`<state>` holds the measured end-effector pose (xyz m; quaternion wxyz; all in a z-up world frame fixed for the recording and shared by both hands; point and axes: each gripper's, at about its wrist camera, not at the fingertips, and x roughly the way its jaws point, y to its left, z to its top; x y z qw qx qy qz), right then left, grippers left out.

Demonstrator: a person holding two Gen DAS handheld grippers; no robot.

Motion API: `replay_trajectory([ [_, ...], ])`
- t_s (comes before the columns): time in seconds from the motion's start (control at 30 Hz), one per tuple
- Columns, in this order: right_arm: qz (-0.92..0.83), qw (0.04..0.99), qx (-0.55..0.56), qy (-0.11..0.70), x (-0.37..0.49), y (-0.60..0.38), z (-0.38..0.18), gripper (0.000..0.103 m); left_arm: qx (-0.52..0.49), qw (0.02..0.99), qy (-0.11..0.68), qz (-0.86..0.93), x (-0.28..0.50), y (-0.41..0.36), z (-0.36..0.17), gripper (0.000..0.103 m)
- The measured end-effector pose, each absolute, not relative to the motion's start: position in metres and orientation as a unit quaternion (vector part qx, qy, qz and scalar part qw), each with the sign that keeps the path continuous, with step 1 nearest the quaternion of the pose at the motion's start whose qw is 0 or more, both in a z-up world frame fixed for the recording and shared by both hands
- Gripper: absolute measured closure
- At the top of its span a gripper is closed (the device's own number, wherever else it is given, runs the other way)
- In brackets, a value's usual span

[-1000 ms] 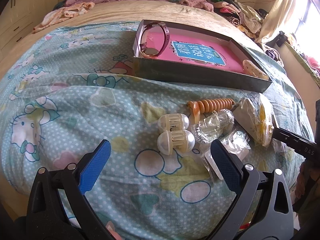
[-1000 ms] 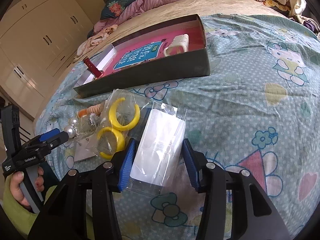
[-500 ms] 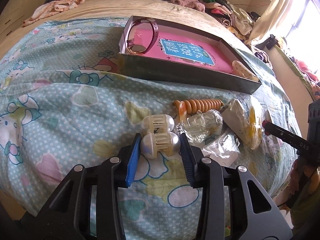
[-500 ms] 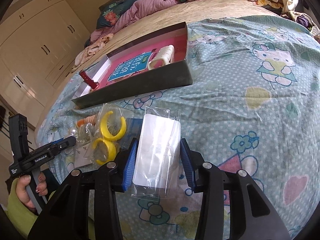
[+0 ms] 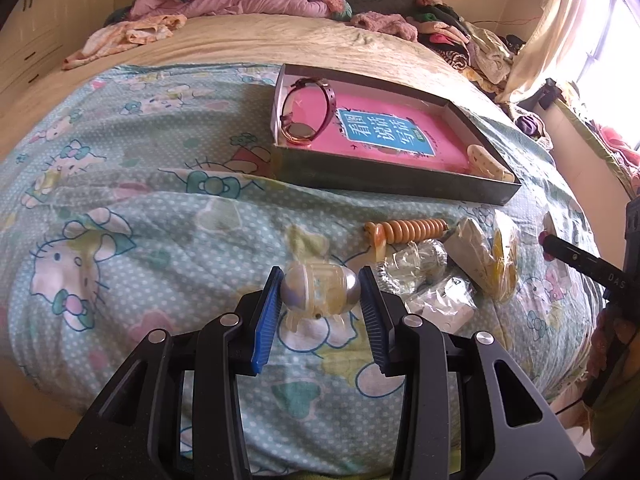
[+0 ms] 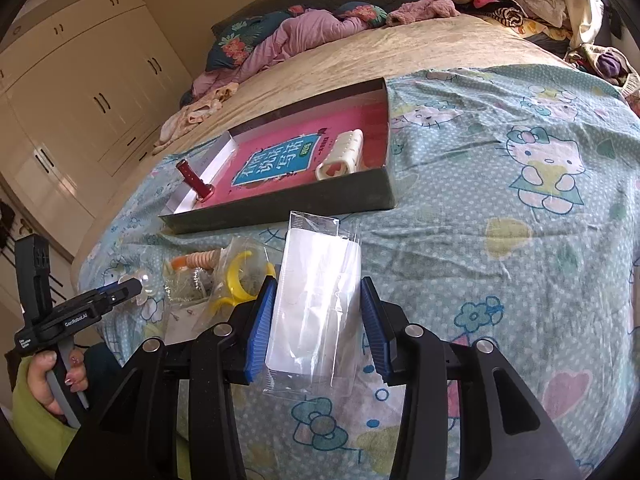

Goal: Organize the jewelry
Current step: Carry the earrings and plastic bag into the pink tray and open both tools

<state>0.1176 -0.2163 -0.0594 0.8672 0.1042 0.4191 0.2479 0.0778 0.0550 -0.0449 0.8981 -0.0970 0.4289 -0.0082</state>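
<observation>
A bedroom: a bed (image 5: 168, 208) covered with a teal cartoon-cat sheet, with a beige blanket, crumpled pink bedding and heaped clothes at its far end. Cream wardrobe doors (image 6: 80, 120) stand to the left of the right tongs, and a bright curtained window (image 5: 600, 32) lies to the right of the left tongs. The left tongs (image 5: 319, 292) are clamped on a pearl hair clip (image 5: 318, 288), a pale translucent slotted shell with pearly rounded ends, lifted just above the sheet. The right tongs (image 6: 318, 312) are clamped on a clear plastic bag (image 6: 316, 300) with a white card inside, its top standing up beyond the blue pads. Ahead of both tongs sits a shallow dark box (image 5: 384, 172) with a pink printed floor, holding a maroon watch (image 5: 310, 112) and a cream bracelet (image 6: 340, 154). Between the box and the left tongs lie an orange bead bracelet (image 5: 408, 230), crinkled clear packets (image 5: 416, 264) and bagged yellow bangles (image 6: 240, 280).
</observation>
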Motion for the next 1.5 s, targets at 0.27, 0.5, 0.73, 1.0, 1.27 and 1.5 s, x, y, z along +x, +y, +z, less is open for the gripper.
replay_trajectory([
  [0.27,0.261,0.873,0.099,0.401,0.121,-0.21,-0.045,0.063,-0.088,0.904,0.417,-0.002,0.076,0.056,-0.035,0.073],
  [0.5,0.272,0.875,0.099,0.388,0.126,-0.207,-0.037,0.063,-0.087,0.906,0.413,-0.001,0.078,0.053,-0.031,0.073],
  [0.73,0.279,0.876,0.104,0.379,0.131,-0.205,-0.032,0.063,-0.088,0.908,0.41,-0.002,0.084,0.051,-0.027,0.073],
  [1.0,0.29,0.876,0.103,0.372,0.138,-0.197,-0.029,0.063,-0.088,0.911,0.403,-0.009,0.096,0.047,-0.019,0.073],
  [1.27,0.3,0.877,0.098,0.363,0.147,-0.19,-0.023,0.063,-0.081,0.914,0.396,-0.019,0.109,0.038,-0.011,0.073],
  [1.5,0.304,0.882,0.096,0.347,0.156,-0.186,-0.012,0.063,-0.074,0.916,0.392,-0.027,0.128,0.032,-0.006,0.073],
])
